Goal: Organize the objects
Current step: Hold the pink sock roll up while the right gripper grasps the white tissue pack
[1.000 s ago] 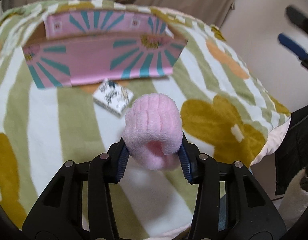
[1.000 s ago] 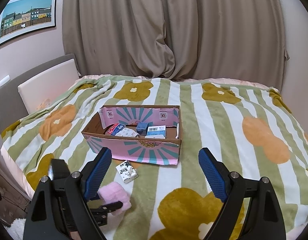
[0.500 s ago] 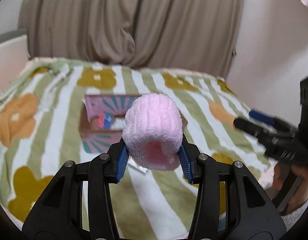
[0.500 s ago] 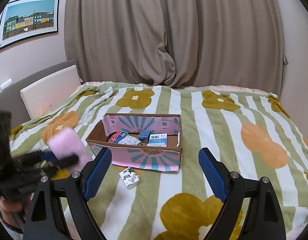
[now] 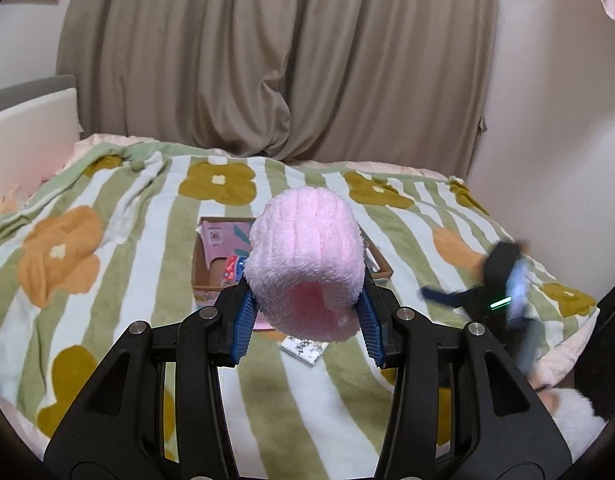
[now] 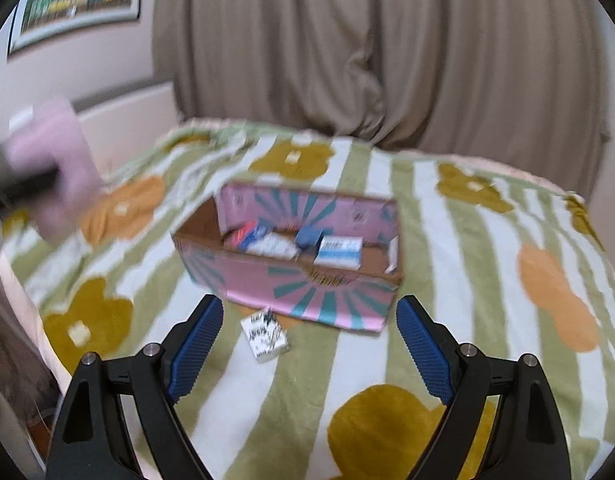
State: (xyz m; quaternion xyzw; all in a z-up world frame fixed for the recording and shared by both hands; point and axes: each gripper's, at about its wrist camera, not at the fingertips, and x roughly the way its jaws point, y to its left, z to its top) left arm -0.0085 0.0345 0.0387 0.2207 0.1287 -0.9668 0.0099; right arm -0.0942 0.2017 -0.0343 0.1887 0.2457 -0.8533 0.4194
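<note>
Left wrist view: left gripper (image 5: 307,316) clenches a pink fluffy roll (image 5: 307,268) across its soft middle, raised above the bed (image 5: 107,208); light, squashy, unlikely to slip. Right gripper (image 6: 309,344) is released, empty, with a small patterned packet (image 6: 265,334) just ahead between its fingers, before the cardboard box (image 6: 291,284)

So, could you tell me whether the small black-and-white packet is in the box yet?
Out: the packet lies on the blanket just before the box.
</note>
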